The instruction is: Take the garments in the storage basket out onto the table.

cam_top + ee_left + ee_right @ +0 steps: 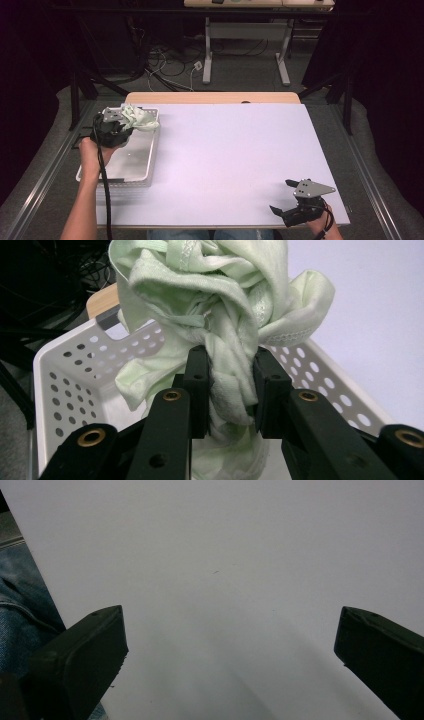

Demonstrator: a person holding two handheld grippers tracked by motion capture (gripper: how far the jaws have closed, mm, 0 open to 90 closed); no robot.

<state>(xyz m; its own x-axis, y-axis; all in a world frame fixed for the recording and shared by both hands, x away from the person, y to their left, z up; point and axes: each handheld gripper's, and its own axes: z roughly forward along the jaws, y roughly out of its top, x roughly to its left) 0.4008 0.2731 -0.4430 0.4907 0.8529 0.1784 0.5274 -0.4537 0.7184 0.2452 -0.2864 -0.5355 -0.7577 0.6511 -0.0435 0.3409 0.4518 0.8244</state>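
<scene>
Between the jaws of the left gripper [227,390], a bunched pale green cloth [220,305] is pinched; in the left gripper view both black pads are seen pressing into a twisted fold of the fabric, with the rest of the bundle bulging above them. The cloth is held over the far end of a white perforated basket [65,375], whose holed walls are seen on either side of the jaws. Whether the lowest folds touch the basket floor cannot be told from this angle; they appear to hang just above it.

From the high view, the left gripper [120,127] is seen at the far left of the table [235,160], carried by a hand [92,152] that reaches over the basket [145,175], and the cloth [140,119] is seen at the basket's far rim. A black cable trails from the gripper back along the forearm.

Well apart, at the near right corner of the table, the right gripper [282,197] is held low by the other hand. Its jaws are spread wide in the right gripper view, with nothing between them but the bare white tabletop [225,580]. Blue denim [20,610] is glimpsed past the table edge at that view's left.
</scene>
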